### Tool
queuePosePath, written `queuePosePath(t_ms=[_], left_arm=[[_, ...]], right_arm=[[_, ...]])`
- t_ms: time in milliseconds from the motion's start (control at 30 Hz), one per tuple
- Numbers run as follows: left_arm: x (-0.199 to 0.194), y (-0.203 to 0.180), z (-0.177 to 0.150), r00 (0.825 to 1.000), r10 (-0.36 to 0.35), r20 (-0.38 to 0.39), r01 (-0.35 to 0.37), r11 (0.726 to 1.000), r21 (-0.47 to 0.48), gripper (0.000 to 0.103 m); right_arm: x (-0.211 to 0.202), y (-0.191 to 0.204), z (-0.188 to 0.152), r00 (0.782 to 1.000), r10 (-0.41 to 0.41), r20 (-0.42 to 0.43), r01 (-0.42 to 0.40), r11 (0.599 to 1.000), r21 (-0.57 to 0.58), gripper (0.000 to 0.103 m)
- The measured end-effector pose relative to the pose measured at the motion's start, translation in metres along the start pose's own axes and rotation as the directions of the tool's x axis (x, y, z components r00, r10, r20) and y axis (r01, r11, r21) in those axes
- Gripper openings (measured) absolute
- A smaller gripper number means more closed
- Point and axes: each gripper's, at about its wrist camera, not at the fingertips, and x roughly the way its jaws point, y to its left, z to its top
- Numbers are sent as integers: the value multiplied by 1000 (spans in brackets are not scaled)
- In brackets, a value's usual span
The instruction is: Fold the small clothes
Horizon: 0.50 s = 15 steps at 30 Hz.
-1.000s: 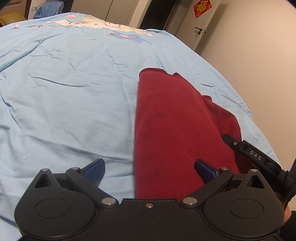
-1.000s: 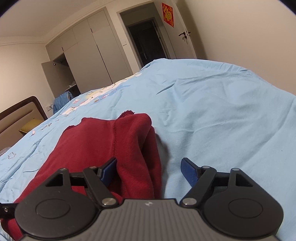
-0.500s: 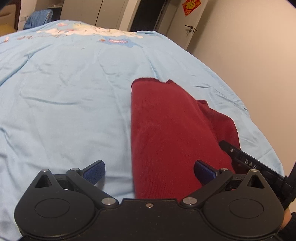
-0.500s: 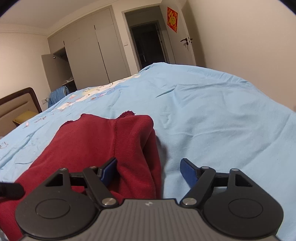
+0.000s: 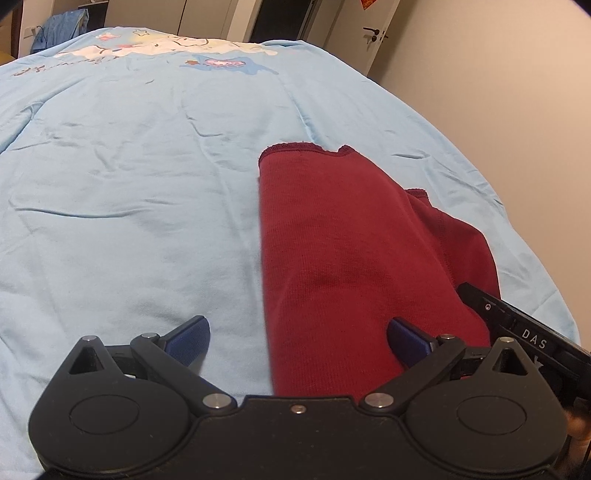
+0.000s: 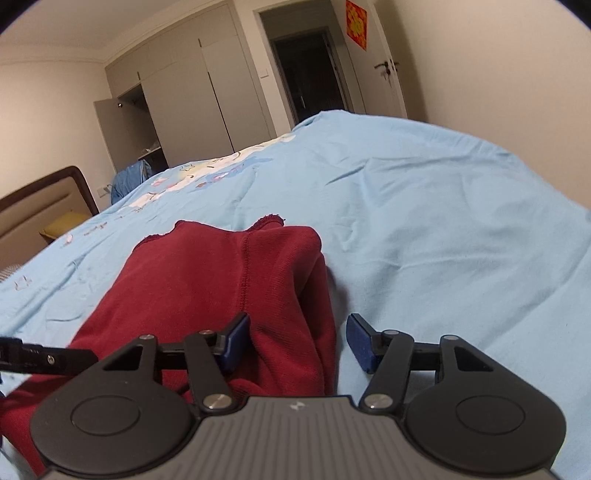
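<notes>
Left hand-held gripper point(image 5: 297, 338) hovers with fingers spread apart over the folded dark-red garment's point(image 5: 351, 258) left edge; right hand-held gripper point(image 6: 297, 341), fingers likewise apart, straddles its right fold near the light-blue bed's point(image 5: 129, 203) right edge.

We see a light blue bedsheet point(image 5: 129, 221) with a cartoon print point(image 5: 166, 46) at its far end. Beyond stand grey wardrobes point(image 6: 192, 99), a dark doorway point(image 6: 314, 74) and a red door decoration point(image 6: 356, 24).
</notes>
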Motion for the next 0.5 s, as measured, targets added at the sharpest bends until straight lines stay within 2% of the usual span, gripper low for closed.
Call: queuePosePath(t_ms=[67, 133, 200, 233, 400, 500], left_arm=[[-1, -1, 2, 1000, -15, -4, 15, 1000, 1, 94], [-1, -4, 5, 999, -44, -10, 44, 999, 4, 83], [-2, -7, 6, 997, -79, -17, 79, 997, 5, 65], [-3, -9, 7, 997, -77, -16, 77, 997, 9, 64], [-13, -17, 13, 998, -70, 10, 69, 996, 57, 32], [-24, -19, 18, 995, -91, 33, 88, 993, 80, 24]], right_arm=[[0, 1, 2, 1000, 16, -12, -16, 1000, 2, 53], [-1, 4, 4, 999, 32, -20, -32, 999, -8, 39], [-2, 9, 6, 999, 34, -27, -34, 999, -19, 32], [-2, 11, 7, 999, 34, -29, -34, 999, -25, 28], [-15, 22, 17, 999, 33, 4, -33, 998, -57, 17], [-28, 30, 28, 997, 68, 47, -64, 995, -70, 14]])
